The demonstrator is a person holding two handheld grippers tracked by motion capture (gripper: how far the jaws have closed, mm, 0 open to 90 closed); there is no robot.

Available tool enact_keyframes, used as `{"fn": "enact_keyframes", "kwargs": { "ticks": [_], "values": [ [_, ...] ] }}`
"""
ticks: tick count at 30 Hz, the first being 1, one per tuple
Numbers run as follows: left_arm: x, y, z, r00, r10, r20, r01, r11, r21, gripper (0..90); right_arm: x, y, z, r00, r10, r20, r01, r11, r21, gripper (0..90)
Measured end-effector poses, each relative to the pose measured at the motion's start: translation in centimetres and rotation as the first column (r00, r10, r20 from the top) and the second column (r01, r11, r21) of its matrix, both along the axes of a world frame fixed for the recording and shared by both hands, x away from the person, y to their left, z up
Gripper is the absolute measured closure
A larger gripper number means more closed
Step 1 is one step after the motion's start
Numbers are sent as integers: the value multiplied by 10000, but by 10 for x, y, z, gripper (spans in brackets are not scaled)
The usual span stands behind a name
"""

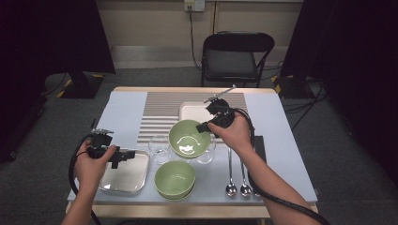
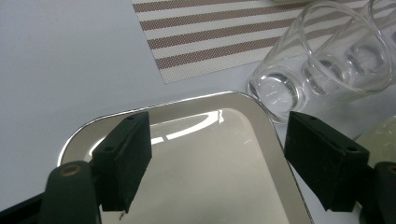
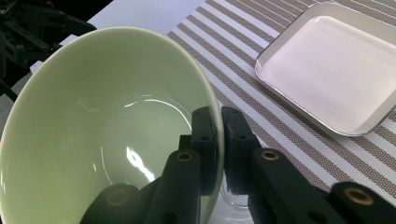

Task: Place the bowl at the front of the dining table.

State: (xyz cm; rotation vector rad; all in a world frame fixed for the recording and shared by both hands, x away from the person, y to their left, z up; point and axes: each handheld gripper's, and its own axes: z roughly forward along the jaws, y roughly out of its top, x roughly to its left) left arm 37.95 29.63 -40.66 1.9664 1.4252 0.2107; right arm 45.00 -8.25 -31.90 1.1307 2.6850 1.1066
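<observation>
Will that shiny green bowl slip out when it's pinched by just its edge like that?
It might. The glossy pale green bowl looks glazed and smooth, so probably slippery. The right gripper clamps only its thin rim, so the bowl's weight would likely tilt it. It seems ceramic: stiff, and likely to chip if dropped.

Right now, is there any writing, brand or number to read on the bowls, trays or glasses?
None. The held bowl, second bowl, steel tray, white tray, glasses and spoons are all plain. A wall socket is too small to show any marking.
</observation>
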Motion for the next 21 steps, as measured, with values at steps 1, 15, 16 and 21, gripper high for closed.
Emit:
{"fn": "enact_keyframes", "kwargs": {
  "ticks": [1, 15, 16, 21],
  "values": [
    [0, 1, 0, 10000, -16, -7, 16, 10000, 8, 233, 1, -1, 0, 10000, -38, -18, 38, 10000, 0, 849],
    [0, 0, 0, 10000, -2, -8, 2, 10000, -13, 233, 12, -5, 4, 9986, -526, -19, 526, 9986, -69, 849],
    [0, 0, 0, 10000, -21, -17, 21, 10000, 8, 233, 13, -5, 5, 9985, -551, -6, 551, 9984, -117, 850],
    [0, 1, -1, 10000, -44, -39, 44, 10000, 24, 233, 18, -8, 5, 9976, -696, 51, 697, 9975, -80, 850]
  ]
}}
